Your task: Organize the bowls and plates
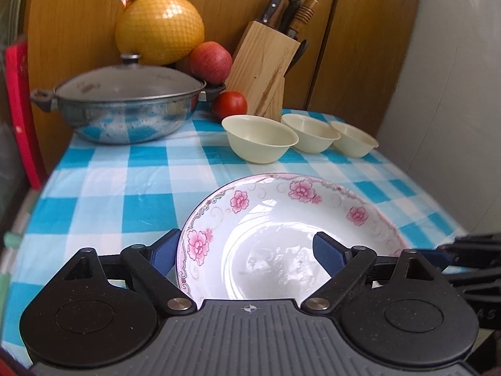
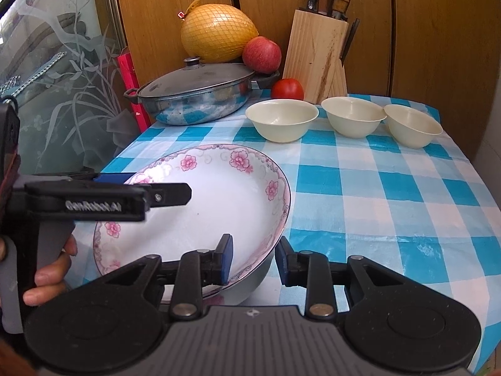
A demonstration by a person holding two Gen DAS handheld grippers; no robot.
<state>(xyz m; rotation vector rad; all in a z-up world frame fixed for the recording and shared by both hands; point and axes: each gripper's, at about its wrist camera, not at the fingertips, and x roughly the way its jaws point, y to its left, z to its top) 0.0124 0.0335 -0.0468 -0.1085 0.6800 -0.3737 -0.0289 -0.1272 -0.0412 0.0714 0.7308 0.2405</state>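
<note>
A white plate with pink flowers lies on the checked cloth; it also shows in the right wrist view. My left gripper is open, its fingers either side of the plate's left rim. My right gripper is open, its fingers straddling the plate's right rim without closing on it. The left gripper shows from the side in the right wrist view. Three cream bowls stand in a row behind: left, middle, right.
A lidded steel pot stands at the back left, with a netted pomelo, an apple, a tomato and a wooden knife block. A wooden wall stands behind. The table's edge drops off at right.
</note>
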